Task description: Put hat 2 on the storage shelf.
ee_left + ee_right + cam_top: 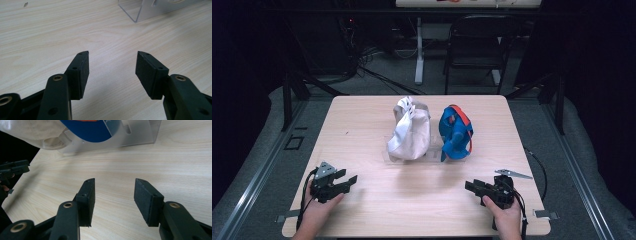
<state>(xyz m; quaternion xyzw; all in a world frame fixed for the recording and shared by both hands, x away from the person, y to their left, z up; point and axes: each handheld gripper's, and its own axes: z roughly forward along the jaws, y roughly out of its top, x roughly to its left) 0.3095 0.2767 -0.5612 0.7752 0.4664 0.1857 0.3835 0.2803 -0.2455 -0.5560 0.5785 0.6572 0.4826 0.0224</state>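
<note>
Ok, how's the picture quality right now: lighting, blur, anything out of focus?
High view: table evenly lit, surroundings dark, white cap and blue cap slightly soft. Left gripper view: left gripper sharp, faint shadow beneath. Right gripper view: right gripper sharp, clear stand a little blurred.

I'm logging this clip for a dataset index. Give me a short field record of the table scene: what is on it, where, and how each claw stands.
surface: wooden table
items: white cap and blue cap, side by side, white one to the left
support: both caps sit on a clear stand at the table's middle
left claw: open, nothing between its jaws, low at the table's near left, apart from the caps
right claw: open, nothing between its jaws, low at the near right
contact: neither claw touches a cap
</note>
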